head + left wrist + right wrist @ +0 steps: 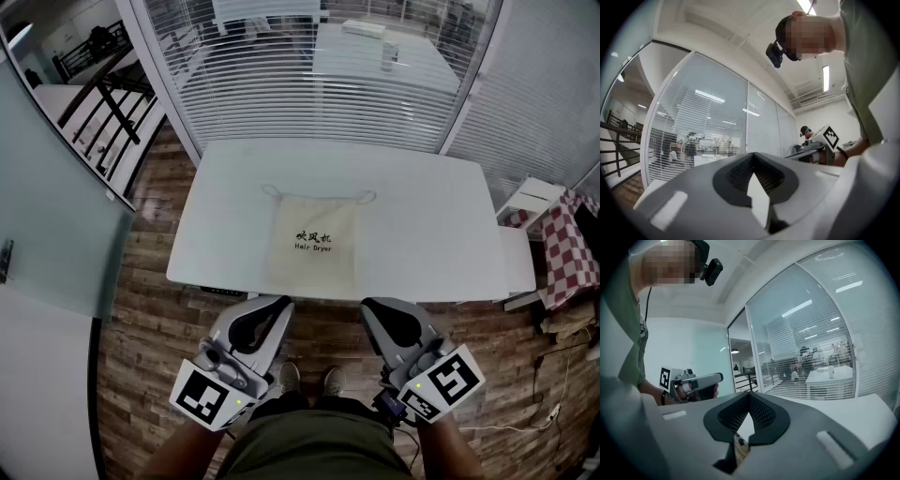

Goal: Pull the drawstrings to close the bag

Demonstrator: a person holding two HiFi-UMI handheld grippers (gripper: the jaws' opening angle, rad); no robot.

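1. the bag [313, 246] is lying flat near the middle of the table [225, 178], with its mouth facing the far side and looking ungathered.
2. the drawstrings [364, 197] are showing as small slack loops at the two far corners.
3. the left gripper [278, 302] and right gripper [372, 306] are hanging low by the person's body, short of the table's near edge and well apart from the bag.
4. both pairs of jaws are sitting fully together, gripping nothing.
5. judging by this, the reach is the step in hand; no pulling is happening yet.
6. the next move is calling for jaws opening, each gripper pinching the loop on its own side, then drawing outward.
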